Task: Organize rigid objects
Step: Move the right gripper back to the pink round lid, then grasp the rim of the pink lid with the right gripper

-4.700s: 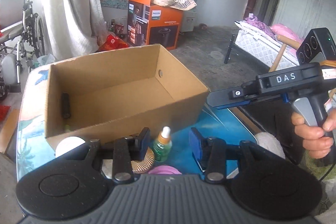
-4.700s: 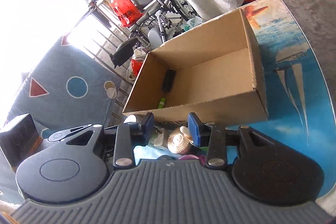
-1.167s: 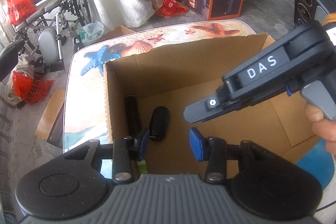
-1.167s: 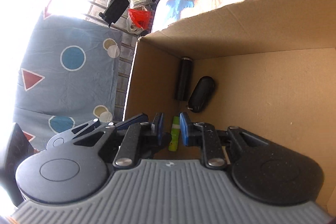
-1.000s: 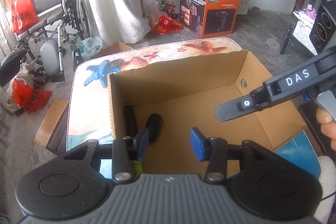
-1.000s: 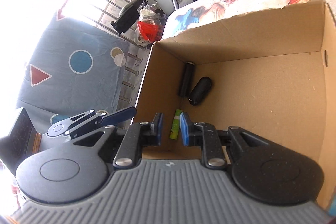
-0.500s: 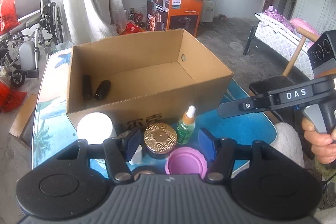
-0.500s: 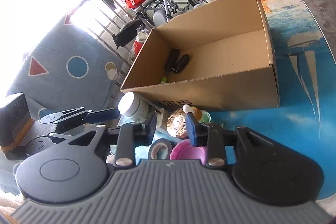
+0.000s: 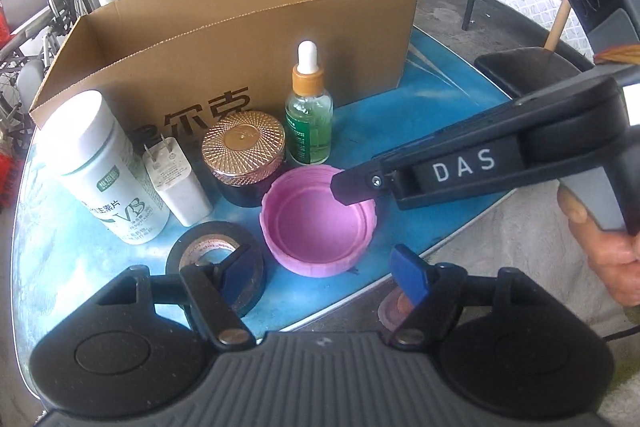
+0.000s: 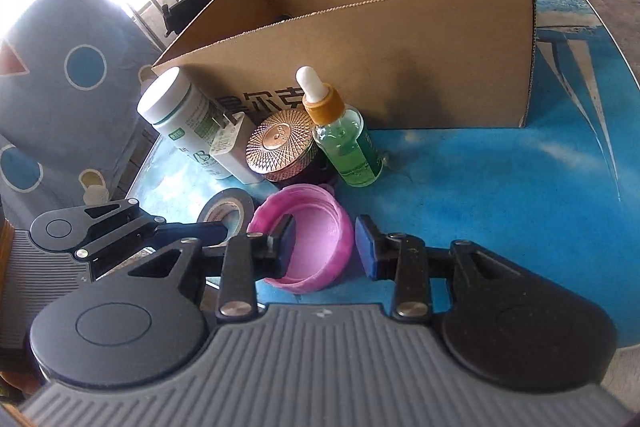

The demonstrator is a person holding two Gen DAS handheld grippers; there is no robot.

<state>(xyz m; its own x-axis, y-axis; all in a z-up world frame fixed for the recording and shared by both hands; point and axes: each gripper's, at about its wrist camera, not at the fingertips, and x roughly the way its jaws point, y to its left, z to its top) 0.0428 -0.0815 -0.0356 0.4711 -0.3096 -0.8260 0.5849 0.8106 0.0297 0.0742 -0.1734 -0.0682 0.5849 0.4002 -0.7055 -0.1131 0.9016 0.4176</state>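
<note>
Moved: both tools are out of the cardboard box (image 9: 256, 39) vs ~1 s ago & now sit low over the leftover items at the near edge of the surface (image 10: 500, 179).
Done: judging by earlier views, 2 dark items + a small green one are already in the box; box interior mostly hidden now, only a dark sliver shows over the rim in right view.
Left: 6 things still out, all just in front of box — white vitamin bottle (image 9: 106, 167), white plug adapter (image 9: 176, 183), gold-lid jar (image 9: 245, 157), green dropper bottle (image 9: 309, 115), black tape roll (image 9: 216, 259), pink cap (image 9: 320, 223). Roughly a third done, I'd say.
Left tool (image 9: 320, 271): jaws opening, already wide; nothing gripped. Left pad overlaps the tape roll in view, pink cap lies just ahead between the pads; contact — can't tell.
Right tool (image 10: 325, 247): part open, empty. Jaws straddle the pink cap's near right rim, left pad inside the cap, right pad outside; no squeeze seen.
Next (guess): right tool looks set to pinch the cap wall; thin rim, may slip or tilt.
</note>
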